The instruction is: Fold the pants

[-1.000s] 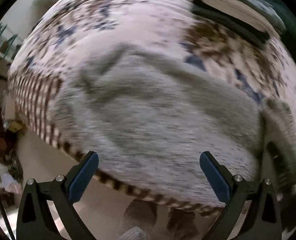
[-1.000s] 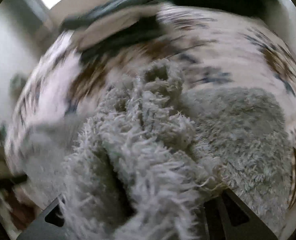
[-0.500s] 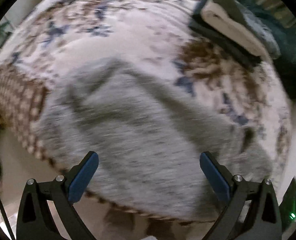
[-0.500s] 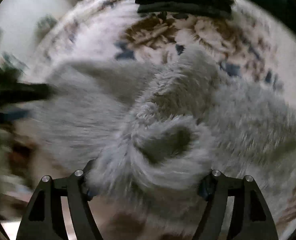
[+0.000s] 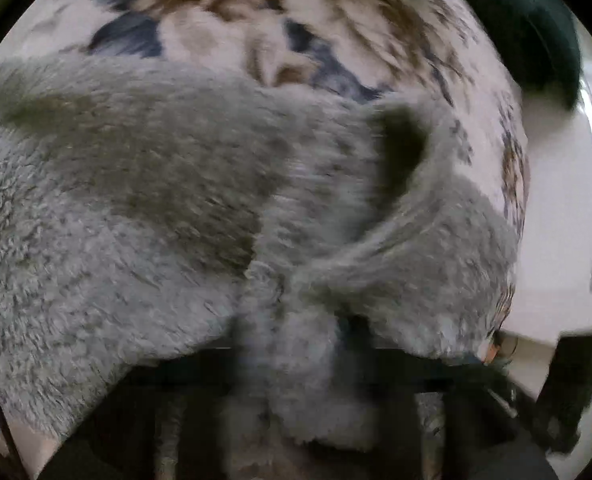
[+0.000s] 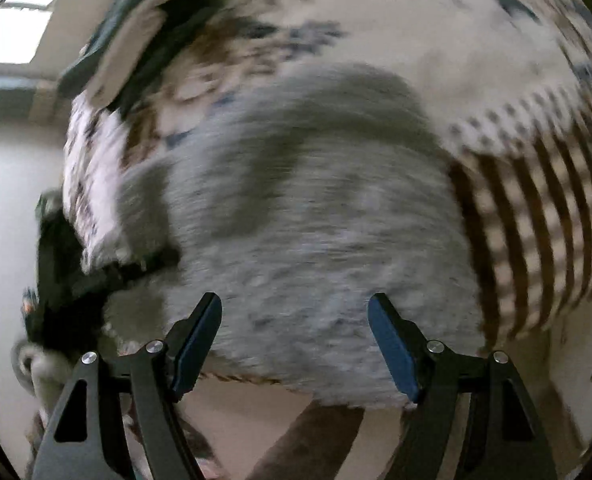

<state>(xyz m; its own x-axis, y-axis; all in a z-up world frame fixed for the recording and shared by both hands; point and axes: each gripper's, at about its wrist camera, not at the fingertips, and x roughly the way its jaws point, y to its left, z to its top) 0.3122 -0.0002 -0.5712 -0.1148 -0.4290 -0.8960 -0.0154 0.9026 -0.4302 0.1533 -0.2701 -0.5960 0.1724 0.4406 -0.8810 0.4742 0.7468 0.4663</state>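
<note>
so the hands basically swapped jobs in the last second: the right gripper (image 6: pixel 294 346) was buried in a bunch of the fuzzy grey pants (image 6: pixel 315 248) and now its jaws are wide open with nothing between them, just hovering over the near edge of the fabric, while the left gripper (image 5: pixel 296 364), which was open and empty a moment ago, now has a wad of that grey fleece (image 5: pixel 303 360) bunched right where its fingers should be. The fingers themselves are hidden by fluff and blur, so I'd guess it's clamped on the pants, but honestly can't tell for sure. Pants are spread on the patterned blanket (image 6: pixel 435 60) near its striped edge. Looks to me like a handoff before the next fold. No labels or writing readable anywhere
</note>
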